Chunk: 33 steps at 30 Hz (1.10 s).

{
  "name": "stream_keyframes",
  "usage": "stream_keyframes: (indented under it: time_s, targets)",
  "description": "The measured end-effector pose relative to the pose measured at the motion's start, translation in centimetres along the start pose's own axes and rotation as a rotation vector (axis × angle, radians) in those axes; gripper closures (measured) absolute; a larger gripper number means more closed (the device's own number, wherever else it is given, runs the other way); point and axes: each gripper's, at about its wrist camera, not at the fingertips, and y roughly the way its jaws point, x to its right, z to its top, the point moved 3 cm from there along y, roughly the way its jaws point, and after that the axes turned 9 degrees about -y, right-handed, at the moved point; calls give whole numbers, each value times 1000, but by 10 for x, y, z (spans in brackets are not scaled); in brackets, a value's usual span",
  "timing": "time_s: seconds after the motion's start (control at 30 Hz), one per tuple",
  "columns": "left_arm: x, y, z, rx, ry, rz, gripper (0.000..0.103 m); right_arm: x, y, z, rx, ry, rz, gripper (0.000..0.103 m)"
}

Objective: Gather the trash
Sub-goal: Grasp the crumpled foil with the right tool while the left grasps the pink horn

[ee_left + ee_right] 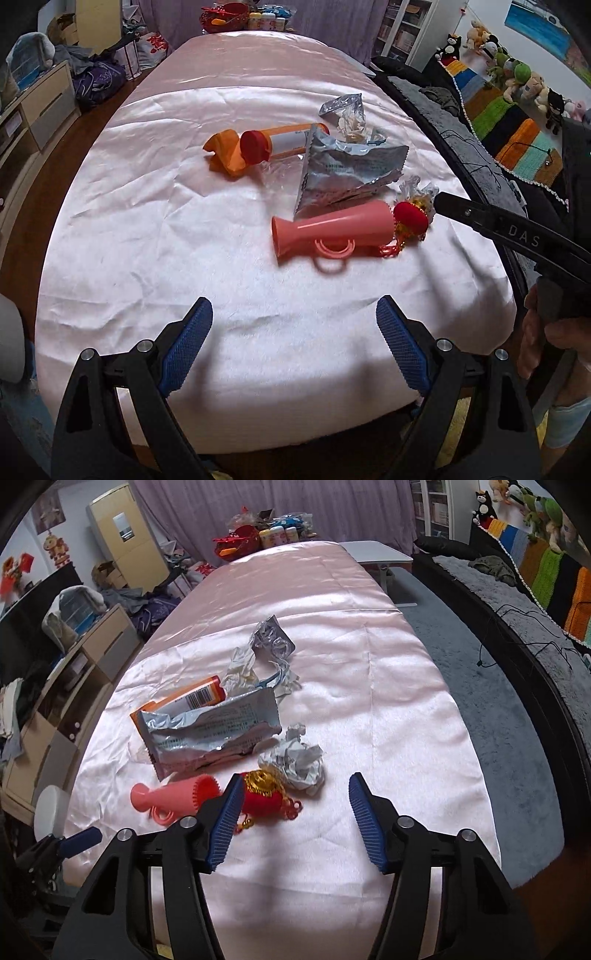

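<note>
Trash lies on a table with a pink satin cloth [184, 229]: a large silver foil wrapper [343, 173] [210, 734], a crumpled paper ball [295, 764], an orange tube with a red cap [273, 144], a small torn foil packet [343, 107] [271, 637], a pink plastic trumpet [328, 230] [170, 794] and a red lantern ornament [410, 218] [264, 794]. My left gripper [294, 325] is open above the near cloth. My right gripper [295, 805] is open, just short of the lantern and paper ball; it also shows in the left wrist view [480, 218].
A dark sofa with a grey throw [517, 635] runs along the right, with stuffed toys [517, 74] behind. Drawers and bags [74, 657] crowd the left. Bottles and a red basket [258, 539] stand at the table's far end.
</note>
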Motion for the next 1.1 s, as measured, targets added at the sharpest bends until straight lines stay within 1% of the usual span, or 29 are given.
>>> stream_keyframes:
  time_s: [0.13,0.27,0.37,0.43,0.5,0.63,0.7,0.8,0.93,1.03,1.1]
  targets:
    - [6,9,14,1,5,-7,18,-1,12,10,-7,3,9,49]
    - [18,16,25,2,-5,-45,17,1,22,18,-13,15,17,49]
    - [30,24,31,0,0,-51,12,0,29,21,-22,8,15,50]
    - [36,30,33,-7,8,-48,12,1,36,21,-43,1,16,63]
    - [39,36,36,-6,9,-36,11,4,42,20,-57,5,19,68]
    - [37,48,42,-16,-1,-12,11,7,44,20,-55,2,36,72]
    - [35,56,44,-25,-3,11,11,6,45,20,-56,0,40,73]
    - [34,64,46,-32,-10,19,11,7,45,20,-54,-5,45,74]
    - [34,67,47,-20,-5,25,13,7,40,22,-37,-9,43,85]
    - [33,66,51,-18,-14,17,13,8,35,26,-26,-18,34,87]
    - [29,61,52,-4,-13,25,13,9,30,28,-13,-15,30,88]
